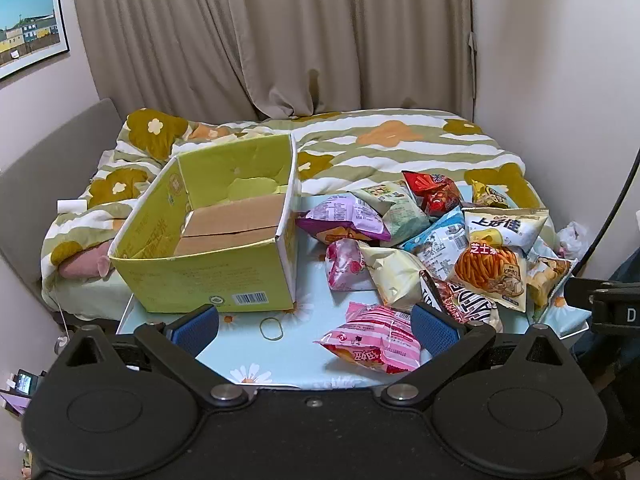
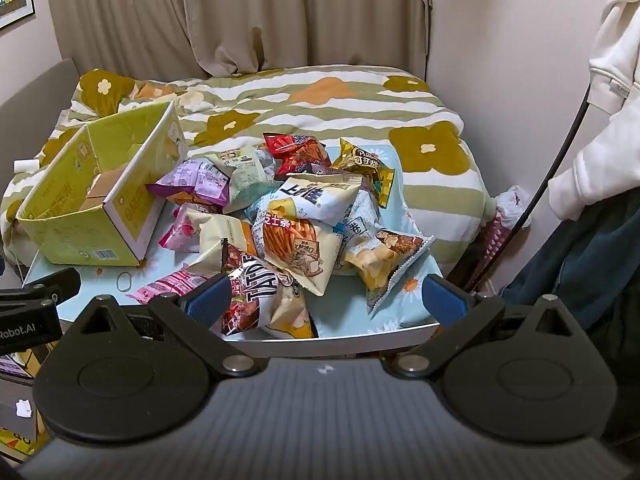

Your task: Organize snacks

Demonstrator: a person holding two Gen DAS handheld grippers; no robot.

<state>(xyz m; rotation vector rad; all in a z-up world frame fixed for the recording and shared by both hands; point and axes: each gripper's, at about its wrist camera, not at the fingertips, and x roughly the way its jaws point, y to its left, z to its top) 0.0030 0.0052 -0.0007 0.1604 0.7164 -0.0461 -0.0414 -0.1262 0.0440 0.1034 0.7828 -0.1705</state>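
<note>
Two grippers hang over a small worktop [image 1: 308, 368] with a daisy-print cover, both spread wide and holding nothing. In the left wrist view, a yellow-green box [image 1: 208, 280] stands open at centre left, with nothing inside. A rubber band [image 1: 271, 327] lies just below it, between the left gripper's [image 1: 314, 326] blue fingers [image 1: 196, 330]. A pink bag [image 1: 374, 340] lies apart at lower centre. The snack pile [image 1: 436, 240] fills the right. In the right wrist view, the right gripper [image 2: 326, 300] frames the pile's near edge, where a dark bag [image 2: 256, 284] sits beside its left finger.
</note>
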